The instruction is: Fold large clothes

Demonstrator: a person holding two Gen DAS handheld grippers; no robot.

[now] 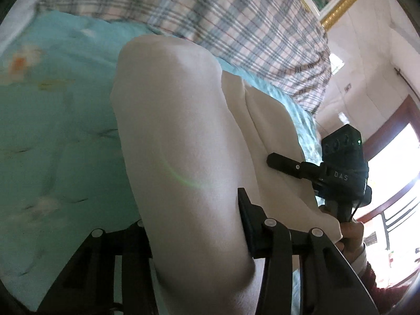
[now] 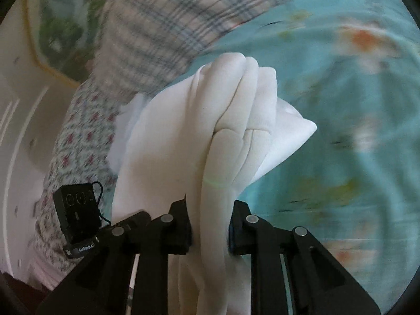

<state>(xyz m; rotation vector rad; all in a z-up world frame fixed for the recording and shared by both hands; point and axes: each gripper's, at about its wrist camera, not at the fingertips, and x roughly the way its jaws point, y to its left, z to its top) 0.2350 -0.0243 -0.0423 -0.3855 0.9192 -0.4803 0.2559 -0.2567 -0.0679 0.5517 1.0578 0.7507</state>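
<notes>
Garment (image 2: 189, 141), white and bunched, is pinched in both the left claw (image 1: 194, 239) and right claw (image 2: 210, 225), hanging ahead of them above the bed (image 2: 341, 131), probably lifted to spread for folding.

soft matt cream garment (image 2: 183, 136) (cloth), cotton bedsheet (image 2: 354, 131)

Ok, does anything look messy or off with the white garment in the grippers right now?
Yes. The white garment is bunched into thick rolls between the right gripper fingers rather than held by a flat edge. In the left gripper it also sits as a fat wad. No damage or stains show.
</notes>
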